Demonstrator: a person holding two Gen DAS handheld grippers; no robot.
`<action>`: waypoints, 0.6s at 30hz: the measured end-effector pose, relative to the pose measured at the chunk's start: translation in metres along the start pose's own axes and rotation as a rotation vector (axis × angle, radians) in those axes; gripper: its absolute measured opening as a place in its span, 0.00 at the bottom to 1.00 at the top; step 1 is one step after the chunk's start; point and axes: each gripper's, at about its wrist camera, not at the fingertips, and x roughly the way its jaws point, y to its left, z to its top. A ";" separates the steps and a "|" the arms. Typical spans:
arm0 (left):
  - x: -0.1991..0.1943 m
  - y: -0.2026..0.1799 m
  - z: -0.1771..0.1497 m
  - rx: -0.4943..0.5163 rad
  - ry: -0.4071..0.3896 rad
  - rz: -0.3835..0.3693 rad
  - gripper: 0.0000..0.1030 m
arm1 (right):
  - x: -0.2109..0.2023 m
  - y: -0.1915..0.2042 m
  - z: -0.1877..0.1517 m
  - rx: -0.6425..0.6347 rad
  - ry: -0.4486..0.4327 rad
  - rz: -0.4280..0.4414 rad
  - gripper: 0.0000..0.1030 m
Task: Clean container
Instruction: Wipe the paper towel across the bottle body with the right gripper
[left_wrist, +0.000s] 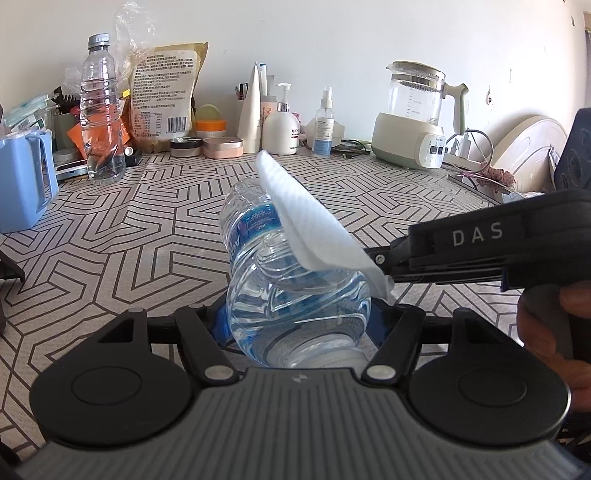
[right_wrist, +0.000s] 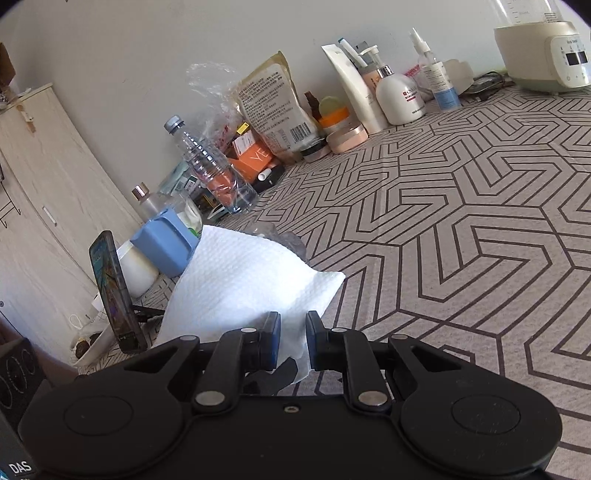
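My left gripper (left_wrist: 297, 325) is shut on a clear plastic water bottle (left_wrist: 280, 273) with a blue label, held lying forward above the patterned table. My right gripper (right_wrist: 293, 339) is shut on a folded white paper towel (right_wrist: 243, 280). In the left wrist view the right gripper (left_wrist: 384, 266) comes in from the right and lays the towel (left_wrist: 306, 221) over the top of the bottle. In the right wrist view the towel hides most of the bottle; only a clear bit shows behind it (right_wrist: 284, 236).
The table (left_wrist: 147, 229) has a geometric cloth. Along the back wall stand another clear bottle (left_wrist: 100, 110), a food bag (left_wrist: 164, 96), a pump bottle (left_wrist: 281, 122), a spray bottle (left_wrist: 324, 123) and a glass kettle (left_wrist: 417, 114). A blue jug (left_wrist: 22, 184) stands left. A phone (right_wrist: 112, 291) leans upright.
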 end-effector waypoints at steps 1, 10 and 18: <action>0.000 0.000 -0.001 -0.003 0.000 -0.003 0.65 | -0.002 0.001 0.000 0.000 -0.007 0.001 0.19; -0.001 -0.004 -0.002 0.015 0.000 -0.020 0.65 | -0.021 0.028 0.009 -0.098 -0.073 0.067 0.36; -0.002 -0.002 -0.002 0.011 0.000 -0.020 0.66 | -0.008 0.026 0.009 -0.097 -0.052 0.093 0.42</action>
